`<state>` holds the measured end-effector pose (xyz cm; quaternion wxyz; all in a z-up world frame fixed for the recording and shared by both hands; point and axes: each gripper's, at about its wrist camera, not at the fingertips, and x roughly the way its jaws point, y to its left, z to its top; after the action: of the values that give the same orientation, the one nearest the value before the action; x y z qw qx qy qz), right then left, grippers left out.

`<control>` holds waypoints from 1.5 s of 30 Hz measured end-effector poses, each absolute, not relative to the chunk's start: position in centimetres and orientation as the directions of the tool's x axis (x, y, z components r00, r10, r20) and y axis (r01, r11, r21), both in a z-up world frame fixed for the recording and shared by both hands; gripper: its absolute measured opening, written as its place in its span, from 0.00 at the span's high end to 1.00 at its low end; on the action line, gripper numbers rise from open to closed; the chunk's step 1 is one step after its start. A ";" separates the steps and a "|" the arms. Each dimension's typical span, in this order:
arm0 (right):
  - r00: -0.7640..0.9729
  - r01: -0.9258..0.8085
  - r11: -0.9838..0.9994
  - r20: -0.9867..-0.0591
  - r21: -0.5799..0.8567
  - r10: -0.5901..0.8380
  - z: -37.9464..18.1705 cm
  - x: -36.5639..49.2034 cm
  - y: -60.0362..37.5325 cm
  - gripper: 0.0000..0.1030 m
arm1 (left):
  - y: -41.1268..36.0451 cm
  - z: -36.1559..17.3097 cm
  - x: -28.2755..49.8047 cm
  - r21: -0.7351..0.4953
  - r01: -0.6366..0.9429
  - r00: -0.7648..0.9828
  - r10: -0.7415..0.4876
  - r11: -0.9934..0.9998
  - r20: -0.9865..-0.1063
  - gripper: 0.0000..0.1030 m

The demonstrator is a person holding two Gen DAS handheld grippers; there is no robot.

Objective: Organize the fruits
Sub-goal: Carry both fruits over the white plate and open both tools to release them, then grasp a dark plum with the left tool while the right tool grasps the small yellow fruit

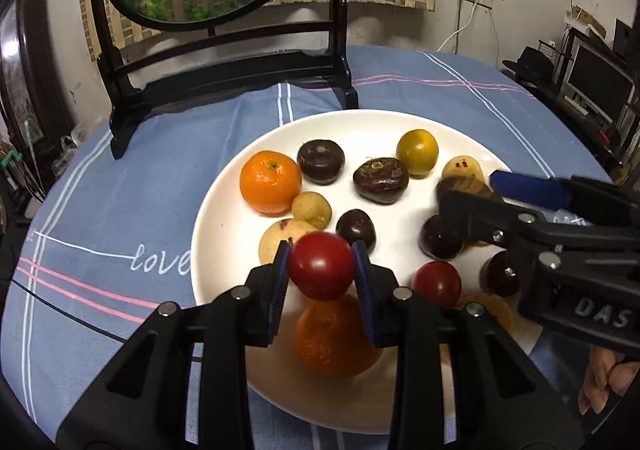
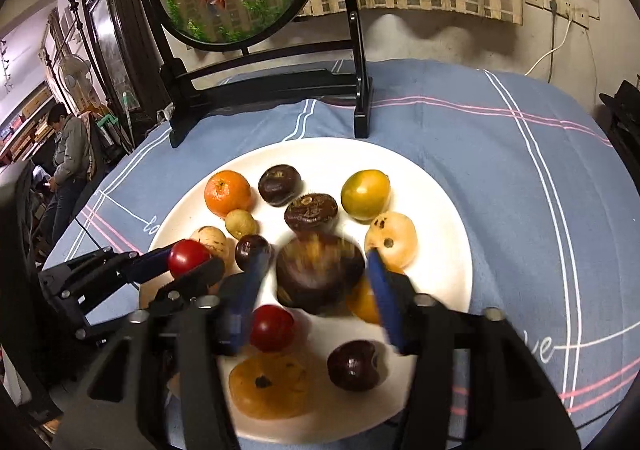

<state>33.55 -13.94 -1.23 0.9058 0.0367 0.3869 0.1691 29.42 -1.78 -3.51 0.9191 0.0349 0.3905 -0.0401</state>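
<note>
Left fingers point(image 1: 322, 270) clamping red tomato point(image 1: 322, 265); right fingers point(image 2: 316, 282) apart around blurred chestnut point(image 2: 320, 274).

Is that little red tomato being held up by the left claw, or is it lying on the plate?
Held. The red tomato sits squeezed between the left claw's blue pads, above the white plate and an orange beneath it.

Dark brown fruit point(image 2: 320, 274) at centre of right wrist view motion-blurred, kind unclear; whether blue pads point(image 2: 382, 298) touch it cannot be told. Orange point(image 1: 334, 334) at lower centre of left wrist view partly hidden behind left gripper point(image 1: 322, 270) and red tomato point(image 1: 322, 265). White plate point(image 1: 224, 218) near rim covered by gripper arms. Hand point(image 1: 608, 382) cut off at lower right edge.
</note>
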 end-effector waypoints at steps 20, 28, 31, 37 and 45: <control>0.678 -0.247 0.936 -0.645 0.252 0.353 0.8 27.5 -15.9 0.22 | -0.1 -2.1 24.3 0.028 0.043 0.733 -0.013 0.999 -0.680 0.14; 0.731 -0.173 0.937 -0.599 0.304 0.329 -0.5 18.1 -19.7 0.09 | -0.3 -2.8 18.0 0.025 0.086 0.732 -0.046 0.996 -0.680 0.14; 0.739 -0.167 0.922 -0.574 0.349 0.352 -0.9 15.1 -20.8 0.09 | -0.4 -3.0 15.6 0.022 0.118 0.727 -0.071 0.993 -0.683 0.14; 0.740 -0.174 0.897 -0.547 0.406 0.391 -1.5 12.0 -21.9 0.05 | -1.8 -3.6 13.3 0.067 0.190 0.725 -0.094 0.980 -0.683 0.12; 0.721 -0.178 0.907 -0.577 0.382 0.385 -2.2 12.0 -21.2 0.05 | -2.3 -4.4 13.8 0.080 0.208 0.707 -0.093 0.975 -0.701 0.11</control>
<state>11.99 -21.19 -2.17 0.9150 0.1517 0.3408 0.1536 13.80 -2.32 -4.40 0.9208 0.0764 0.3737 -0.0817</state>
